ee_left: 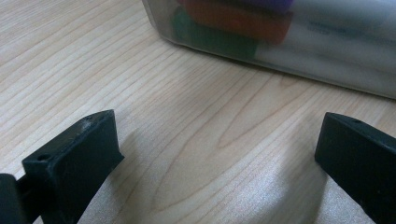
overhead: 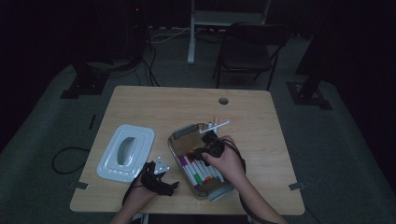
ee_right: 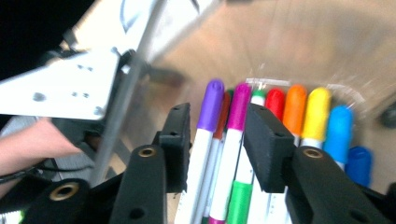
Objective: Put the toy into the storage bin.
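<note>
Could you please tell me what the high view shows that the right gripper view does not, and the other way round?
High view adds: the table's full outline and a chair on the floor beyond it. Right gripper view adds: close-up cap colours, from the purple cap across to the blue cap, with the right tongs open over them. Shared: the markers lying side by side in the clear box.
</note>
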### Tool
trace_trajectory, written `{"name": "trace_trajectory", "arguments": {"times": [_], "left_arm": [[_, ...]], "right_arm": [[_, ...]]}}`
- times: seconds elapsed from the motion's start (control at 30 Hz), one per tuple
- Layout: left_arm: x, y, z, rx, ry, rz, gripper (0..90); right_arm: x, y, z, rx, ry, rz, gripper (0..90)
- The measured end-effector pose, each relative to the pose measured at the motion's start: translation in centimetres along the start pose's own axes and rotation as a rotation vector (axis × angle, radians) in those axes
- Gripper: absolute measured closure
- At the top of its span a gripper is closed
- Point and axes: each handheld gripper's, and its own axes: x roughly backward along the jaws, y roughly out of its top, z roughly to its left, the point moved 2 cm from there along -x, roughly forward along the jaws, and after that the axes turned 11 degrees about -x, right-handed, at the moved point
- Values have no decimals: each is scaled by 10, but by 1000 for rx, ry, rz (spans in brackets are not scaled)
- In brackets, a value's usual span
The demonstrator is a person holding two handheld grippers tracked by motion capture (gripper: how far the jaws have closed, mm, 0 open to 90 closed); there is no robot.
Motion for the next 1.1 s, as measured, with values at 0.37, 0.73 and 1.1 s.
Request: {"name": "trace_trajectory", "arguments": {"times": [0.37, 0.73, 1.1], "left_arm": [[0, 0, 0, 1, 1, -1, 5], [0, 0, 0, 2, 1, -3, 5], [0, 0, 0, 0, 2, -2, 5]], "right_arm": [[59, 13, -40, -35, -52, -245, 548], [43, 21, -116, -151, -186, -286, 538], [-14, 40, -151, -246, -224, -251, 617]]}}
